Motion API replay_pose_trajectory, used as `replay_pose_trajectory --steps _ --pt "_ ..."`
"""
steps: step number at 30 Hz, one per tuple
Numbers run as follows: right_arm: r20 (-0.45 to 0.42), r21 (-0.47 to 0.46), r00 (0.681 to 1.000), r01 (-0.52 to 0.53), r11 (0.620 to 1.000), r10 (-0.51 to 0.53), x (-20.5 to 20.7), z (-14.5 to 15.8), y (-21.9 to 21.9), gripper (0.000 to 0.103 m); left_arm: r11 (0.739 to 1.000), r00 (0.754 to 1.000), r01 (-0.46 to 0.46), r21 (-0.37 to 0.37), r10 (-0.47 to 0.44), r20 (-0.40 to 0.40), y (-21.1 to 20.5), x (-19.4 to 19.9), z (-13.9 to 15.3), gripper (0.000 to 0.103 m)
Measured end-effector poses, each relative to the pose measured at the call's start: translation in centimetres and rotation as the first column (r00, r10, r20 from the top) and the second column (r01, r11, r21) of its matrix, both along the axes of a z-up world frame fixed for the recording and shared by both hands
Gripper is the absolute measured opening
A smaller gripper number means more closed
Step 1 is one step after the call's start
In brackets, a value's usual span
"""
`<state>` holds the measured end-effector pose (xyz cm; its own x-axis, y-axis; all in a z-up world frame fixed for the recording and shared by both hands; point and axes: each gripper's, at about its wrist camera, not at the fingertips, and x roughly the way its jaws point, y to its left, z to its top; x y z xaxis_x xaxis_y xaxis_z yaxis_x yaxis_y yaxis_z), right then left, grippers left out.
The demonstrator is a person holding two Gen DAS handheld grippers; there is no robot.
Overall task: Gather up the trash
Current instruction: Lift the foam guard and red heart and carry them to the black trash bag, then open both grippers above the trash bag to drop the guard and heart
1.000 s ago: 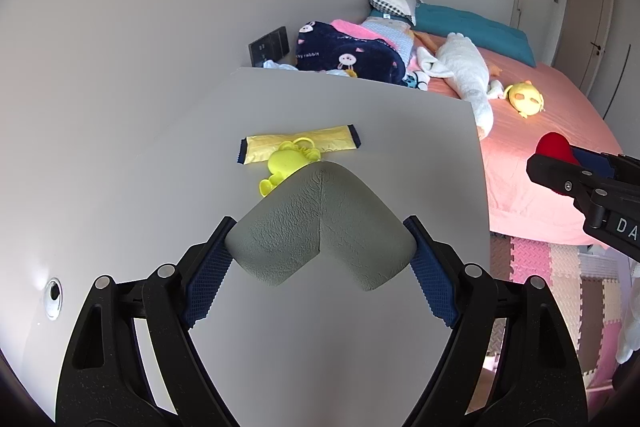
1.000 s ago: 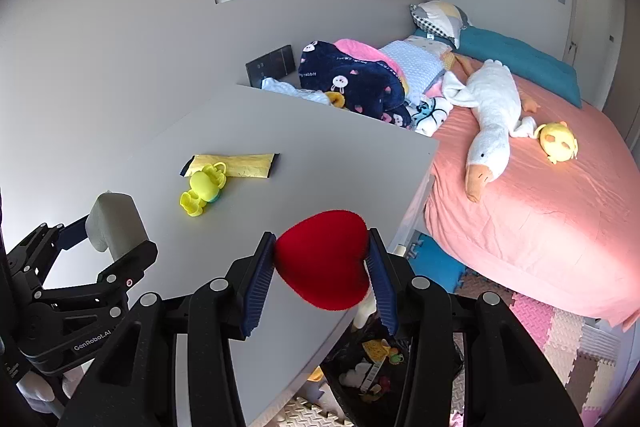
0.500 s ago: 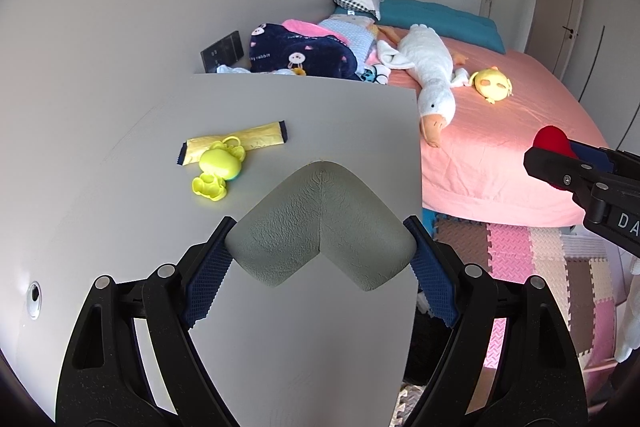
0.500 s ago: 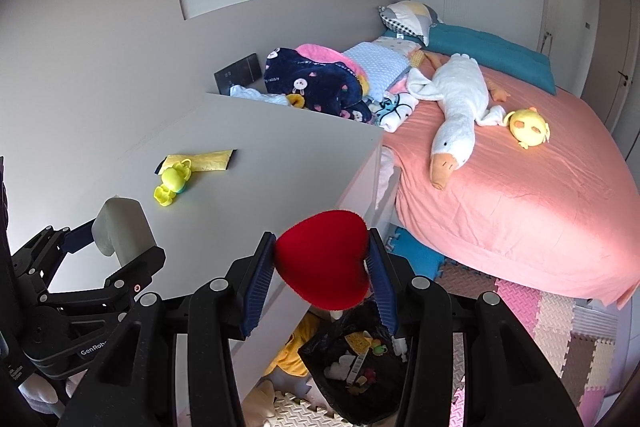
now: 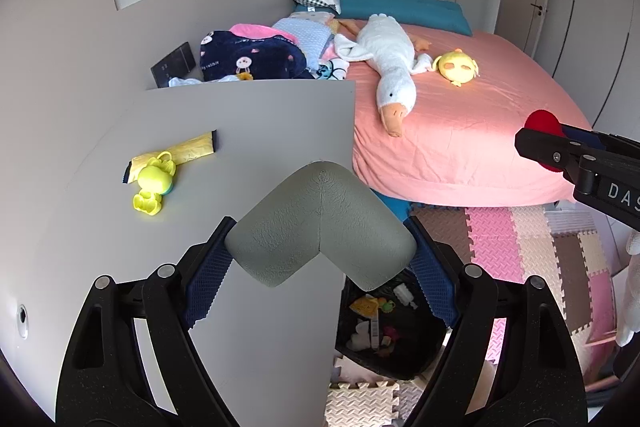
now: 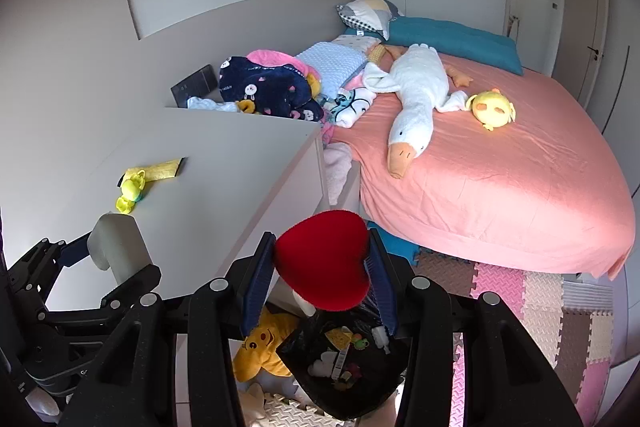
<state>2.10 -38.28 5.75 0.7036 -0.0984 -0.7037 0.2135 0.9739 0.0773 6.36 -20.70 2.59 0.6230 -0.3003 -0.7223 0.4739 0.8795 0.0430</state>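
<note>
Left wrist view: the left gripper (image 5: 320, 251) is clamped on a grey foam corner guard (image 5: 320, 227); the right gripper body reads "DAS" — cut off. The desk (image 5: 256, 131) edge now crosses mid-frame, exposing a black trash bag (image 5: 384, 323).

Right wrist view: the right gripper (image 6: 322, 263) pinches a red heart (image 6: 322, 259) above that bag — previously above the desk.

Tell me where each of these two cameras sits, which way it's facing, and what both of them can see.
Left wrist: on the left gripper, looking forward and down over the grey desk toward the bed; its jaws clamp a grey corner guard, and the right gripper's tip enters at right.
Right wrist: on the right gripper, aimed at the black trash bag on the floor; its jaws clamp a red heart, with the left gripper at lower left.
Shared: desk, yellow toy, bed, white goose plush, trash bag.
</note>
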Motion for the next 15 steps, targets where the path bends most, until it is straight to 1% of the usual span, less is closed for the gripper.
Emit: replay_pose_trajectory --steps 7,15 --pt "0.007 0.005 0.999 0.049 0.999 -0.049 -0.9 0.0 -2.5 0.047 0.998 0.998 0.061 0.003 -0.061 -0.019 -3.0 -0.5 -0.5 0.081" --pt "0.006 0.024 0.994 0.107 0.994 -0.107 -1.8 -0.3 -5.4 0.047 0.99 0.99 0.14 0.028 -0.139 -0.035 -6.4 -1.7 -1.4 0.081"
